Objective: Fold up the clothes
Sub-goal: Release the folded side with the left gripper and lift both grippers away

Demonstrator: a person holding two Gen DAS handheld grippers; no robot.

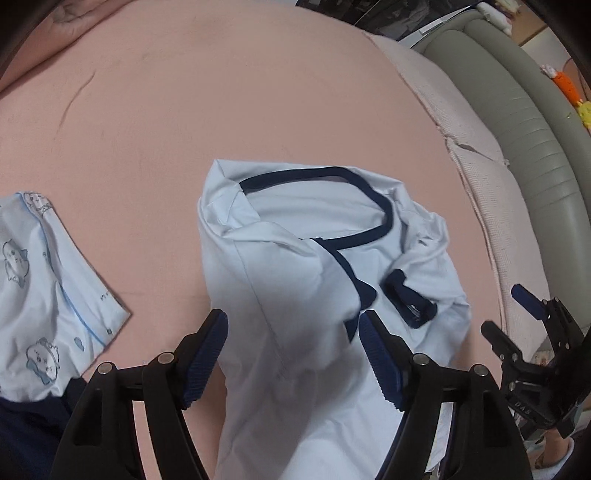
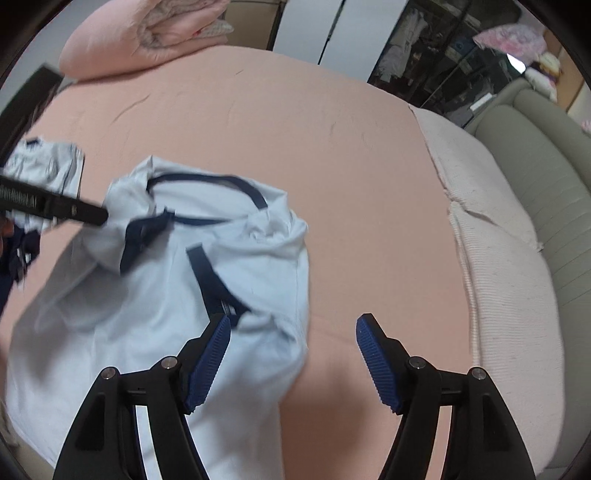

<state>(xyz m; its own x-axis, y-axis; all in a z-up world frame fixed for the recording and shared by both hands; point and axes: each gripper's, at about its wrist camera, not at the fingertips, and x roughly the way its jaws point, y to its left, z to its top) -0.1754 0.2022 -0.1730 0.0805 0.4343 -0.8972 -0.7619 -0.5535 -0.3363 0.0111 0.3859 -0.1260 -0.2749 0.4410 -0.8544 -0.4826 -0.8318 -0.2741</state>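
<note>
A light blue shirt with navy trim at the collar lies crumpled on the pink bed sheet. My left gripper hangs just above the shirt's near part, jaws wide apart, pads not pressing the cloth. In the right wrist view the same shirt fills the left half. My right gripper is open over the shirt's right edge, its left finger above the cloth and its right finger above bare sheet. The right gripper also shows in the left wrist view, off the shirt's right side.
A white garment with a cartoon print lies left of the shirt, with dark navy cloth below it. A folded pink quilt sits at the bed's far end. The mattress edge and a grey-green padded sofa run along the right.
</note>
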